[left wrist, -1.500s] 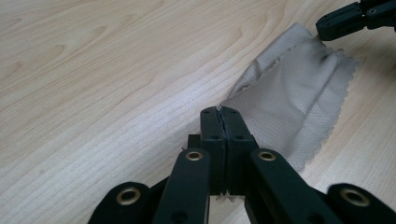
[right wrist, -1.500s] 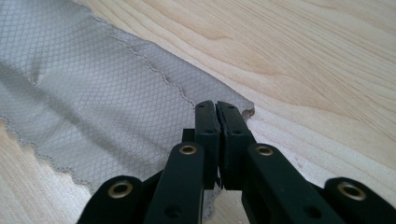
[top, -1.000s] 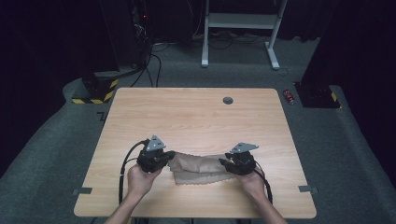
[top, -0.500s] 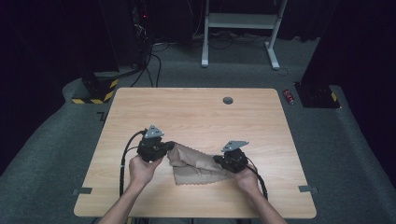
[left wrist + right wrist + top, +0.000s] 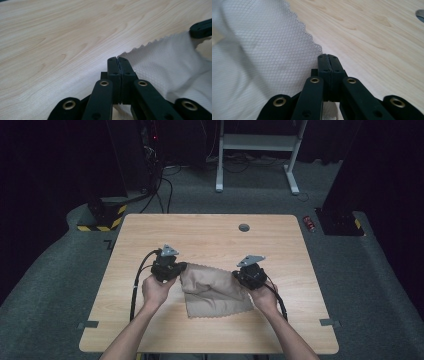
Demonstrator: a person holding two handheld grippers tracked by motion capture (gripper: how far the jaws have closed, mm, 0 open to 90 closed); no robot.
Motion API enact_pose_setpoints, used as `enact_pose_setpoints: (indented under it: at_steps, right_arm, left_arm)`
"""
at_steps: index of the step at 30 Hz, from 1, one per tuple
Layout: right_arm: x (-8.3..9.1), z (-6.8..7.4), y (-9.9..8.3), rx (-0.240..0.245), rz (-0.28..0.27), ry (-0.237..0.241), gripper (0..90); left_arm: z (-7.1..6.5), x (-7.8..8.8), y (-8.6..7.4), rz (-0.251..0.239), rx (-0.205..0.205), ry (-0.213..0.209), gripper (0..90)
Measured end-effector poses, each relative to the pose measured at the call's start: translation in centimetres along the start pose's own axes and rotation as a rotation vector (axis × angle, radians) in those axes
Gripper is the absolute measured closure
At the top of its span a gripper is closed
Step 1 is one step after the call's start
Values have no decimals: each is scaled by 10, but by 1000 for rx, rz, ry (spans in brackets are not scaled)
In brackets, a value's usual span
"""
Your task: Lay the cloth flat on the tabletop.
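The person's forearms are coming in over the near edge of the desk (image 5: pixel 150 330), and the cloth (image 5: pixel 215 292) is lying just in front of them, near the middle of the desk, its scalloped near hem resting flat while its far part is rising between the two tools. The left hand-held gripper (image 5: pixel 179 268) is pinching the cloth's far left corner, its jaws pressed fully together on the fabric, as the left gripper view makes plain. The right hand-held gripper (image 5: pixel 239 276) is clamping the cloth's far right corner the same way; its jaws have just been closing, and the fabric is now caught between them. Taking both far corners at once is, I judge, a way of keeping that edge taut and level, so the cloth can be folded towards the near hem or spread without bunching. The slack middle is sagging between the grips for now. Beyond the cloth, a round cable hole (image 5: pixel 244 227) is sitting near the desk's far edge.
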State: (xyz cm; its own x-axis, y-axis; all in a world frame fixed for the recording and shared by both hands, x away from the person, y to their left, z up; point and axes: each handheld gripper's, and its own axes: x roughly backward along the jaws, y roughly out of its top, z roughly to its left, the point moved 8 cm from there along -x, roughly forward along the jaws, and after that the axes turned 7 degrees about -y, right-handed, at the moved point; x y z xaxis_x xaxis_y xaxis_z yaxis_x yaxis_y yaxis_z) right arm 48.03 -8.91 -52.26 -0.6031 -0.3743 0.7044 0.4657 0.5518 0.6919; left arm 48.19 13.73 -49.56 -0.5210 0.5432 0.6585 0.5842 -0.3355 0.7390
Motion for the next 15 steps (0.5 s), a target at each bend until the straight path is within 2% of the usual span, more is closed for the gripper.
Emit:
enact_pose_setpoints:
  at_steps: [2, 4, 6, 7, 8, 10, 11, 12, 13, 14, 15]
  right_arm:
    - [-12, -8, 7, -5, 22, -30, 900]
    - [-14, -10, 9, -8, 21, -38, 900]
    - [-23, -16, 14, -20, 31, -44, 900]
    - [-34, -22, 17, -40, 33, -49, 900]
    - [-34, -22, 17, -40, 33, -49, 900]
    - [-51, -32, 22, -78, 50, -66, 900]
    - [-54, -33, 24, -85, 44, -71, 899]
    - [-58, -36, 25, -86, 53, -80, 899]
    - [-64, -38, 26, -74, 67, -96, 897]
    - [-69, -41, 26, -70, 73, -107, 895]
    - [-72, -43, 25, -91, 77, -106, 884]
  left_arm:
    - [11, -13, 3, 16, 10, 24, 892]
    - [16, -18, 5, 13, 14, 29, 892]
    - [26, -28, 5, 37, 13, 44, 892]
    - [36, -40, 4, 57, 24, 60, 892]
    - [36, -40, 4, 57, 24, 60, 892]
    - [46, -55, 3, 74, 49, 88, 891]
    - [48, -60, 2, 82, 55, 97, 889]
    - [48, -60, 2, 82, 55, 97, 889]
    - [53, -69, 1, 113, 64, 104, 889]
    - [53, -69, 1, 113, 64, 104, 888]
    - [56, -75, 3, 117, 73, 124, 887]
